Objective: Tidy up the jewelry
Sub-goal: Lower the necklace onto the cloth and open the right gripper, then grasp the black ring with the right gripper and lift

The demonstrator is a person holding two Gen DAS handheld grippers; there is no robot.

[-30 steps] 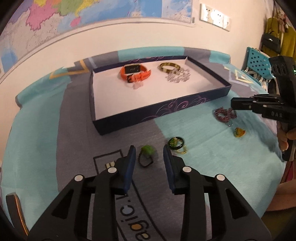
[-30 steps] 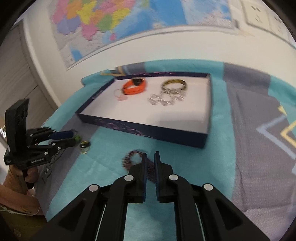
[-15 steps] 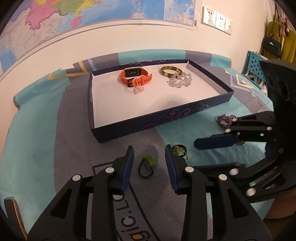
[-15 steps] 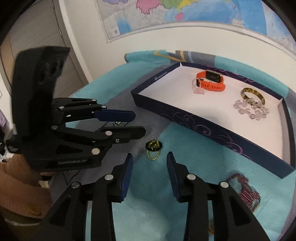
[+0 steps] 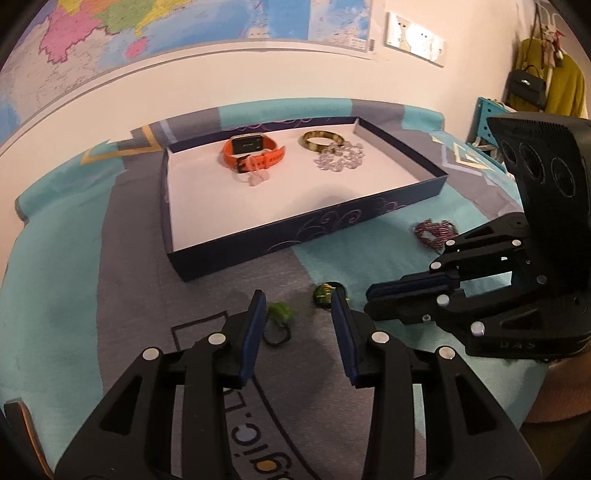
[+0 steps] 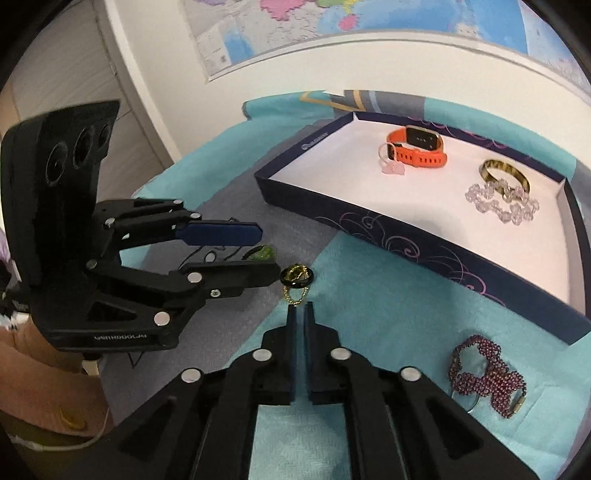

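- Green-stone ring (image 5: 279, 320) flat on the grey patch of the cloth (image 5: 66, 295), in front of the tray's near left corner, just ahead of the left gripper (image 5: 298, 321) and closer to its left finger.
- Left gripper fingers apart, nothing between the pads, not touching the ring; jaws lately easing a little wider.
- Black-and-gold ring (image 6: 296, 277) with a gold chain (image 6: 295, 295) at the seam of grey and teal, just ahead of the right gripper (image 6: 300, 314).
- Right gripper fingers nearly together, a thin slit between them, jaws just been closing; chain end at the tips, but whether pinched cannot be told.
- Left gripper's lower finger (image 6: 236, 282) close beside the black-and-gold ring.
- Purple beaded bracelet (image 6: 484, 373) on teal cloth, outside the tray's near right corner.
- Navy tray (image 5: 295, 240) with white floor further back on the cloth.
- Inside, along the far edge: orange watch (image 5: 255, 153) with a clear pink ring (image 5: 255, 179) touching its strap; gold bangle (image 5: 321, 142) overlapped by a crystal bracelet (image 5: 340, 160).
- Hands (image 6: 33, 369) partly visible behind each gripper.
- Map (image 5: 147, 33) on the wall behind.
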